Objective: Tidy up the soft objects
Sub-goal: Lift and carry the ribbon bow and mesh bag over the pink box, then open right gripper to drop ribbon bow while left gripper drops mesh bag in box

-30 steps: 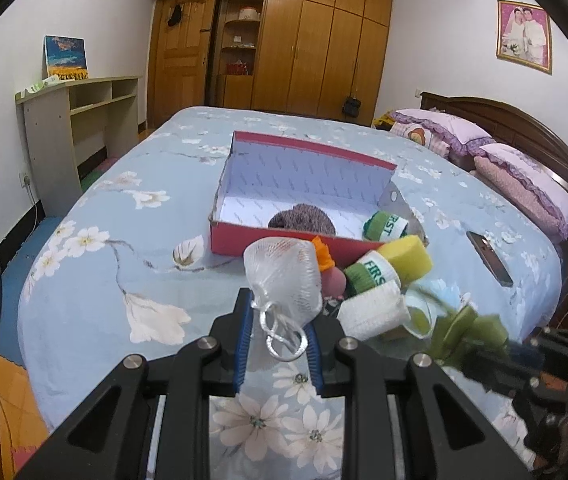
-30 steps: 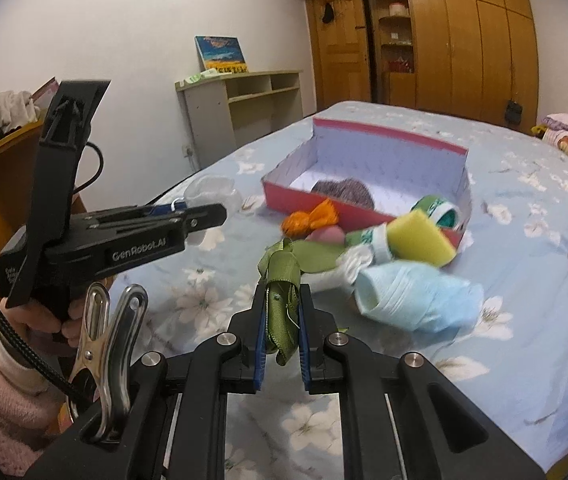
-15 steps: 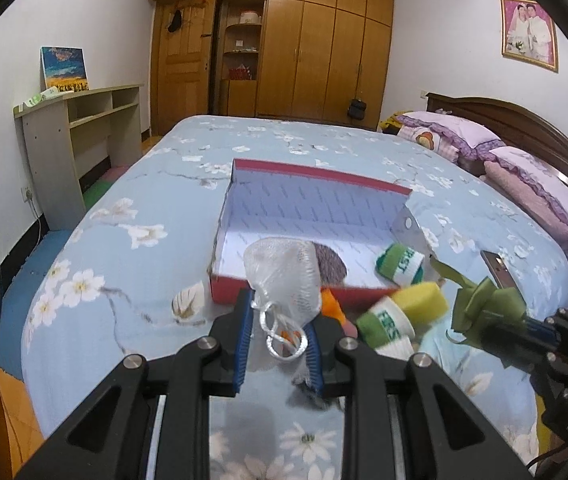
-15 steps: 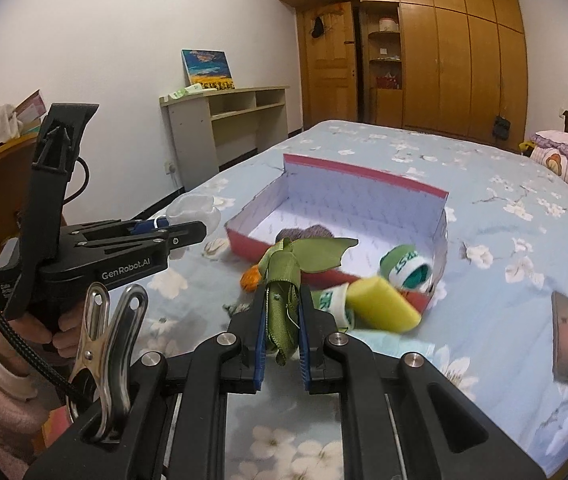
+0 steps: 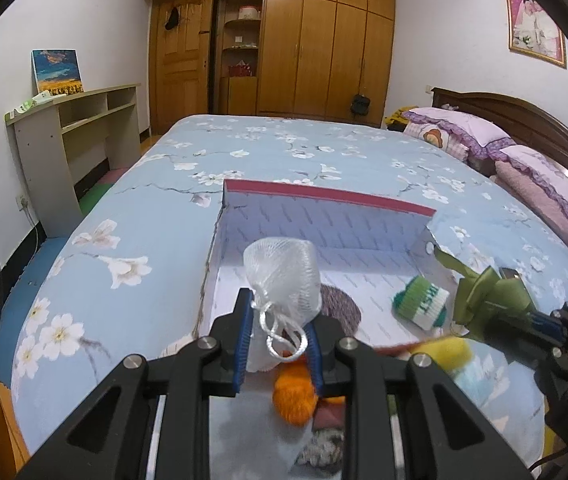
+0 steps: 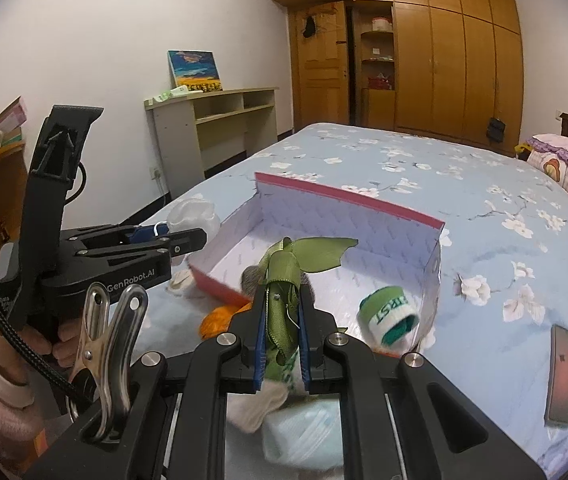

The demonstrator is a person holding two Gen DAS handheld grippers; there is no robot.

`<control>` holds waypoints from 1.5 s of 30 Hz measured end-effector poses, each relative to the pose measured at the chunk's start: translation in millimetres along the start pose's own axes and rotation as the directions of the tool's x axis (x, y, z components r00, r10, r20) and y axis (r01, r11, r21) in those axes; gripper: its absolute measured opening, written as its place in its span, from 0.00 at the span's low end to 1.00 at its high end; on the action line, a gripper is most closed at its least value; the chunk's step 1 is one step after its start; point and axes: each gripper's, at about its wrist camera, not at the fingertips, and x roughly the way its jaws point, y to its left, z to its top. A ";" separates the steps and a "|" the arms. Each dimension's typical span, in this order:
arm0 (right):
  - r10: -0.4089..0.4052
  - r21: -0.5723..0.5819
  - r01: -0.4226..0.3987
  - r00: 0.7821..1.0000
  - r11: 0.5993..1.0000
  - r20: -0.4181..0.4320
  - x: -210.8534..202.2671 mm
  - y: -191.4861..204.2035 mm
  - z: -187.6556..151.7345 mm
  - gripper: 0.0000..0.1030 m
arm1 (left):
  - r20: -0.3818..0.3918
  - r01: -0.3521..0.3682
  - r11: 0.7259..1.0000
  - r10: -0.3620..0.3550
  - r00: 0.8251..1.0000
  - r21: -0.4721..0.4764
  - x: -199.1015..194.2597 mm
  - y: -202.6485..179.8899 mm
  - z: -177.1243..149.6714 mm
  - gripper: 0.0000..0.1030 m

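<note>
white mesh pouch (image 5: 282,276) is clenched in the left gripper (image 5: 278,346) jaws; green ribbon (image 6: 284,276) is clenched in the right gripper (image 6: 280,344) jaws. both hang over the red box (image 5: 324,196) on the bed (image 5: 144,216), evidently for dropping beside the wristband (image 6: 390,314).

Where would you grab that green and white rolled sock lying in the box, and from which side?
I'd pinch the rolled sock across its white middle band, coming down from above. It lies on its side on the floor of the red box, close to the right wall, so a sideways approach looks cramped. It looks soft enough to squash between two fingers. Both grippers are full now, the left gripper and the right gripper.
</note>
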 end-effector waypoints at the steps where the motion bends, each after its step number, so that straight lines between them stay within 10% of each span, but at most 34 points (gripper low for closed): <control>1: -0.003 0.001 0.003 1.000 1.000 0.000 3.3 -2.2 2.5 0.14 | -0.001 -0.002 1.000 0.002 1.000 0.001 4.4 -0.3 2.6 0.24; 31: -0.015 0.113 0.027 0.994 0.993 -0.106 113.9 -49.8 12.5 0.14 | -0.126 -0.048 0.999 0.044 0.991 -0.024 116.1 5.1 -5.5 0.24; 45: -0.012 0.154 0.033 0.991 0.987 -0.137 122.8 -58.4 2.3 0.31 | -0.120 -0.042 0.999 0.041 0.992 -0.005 107.6 -1.9 -5.2 0.49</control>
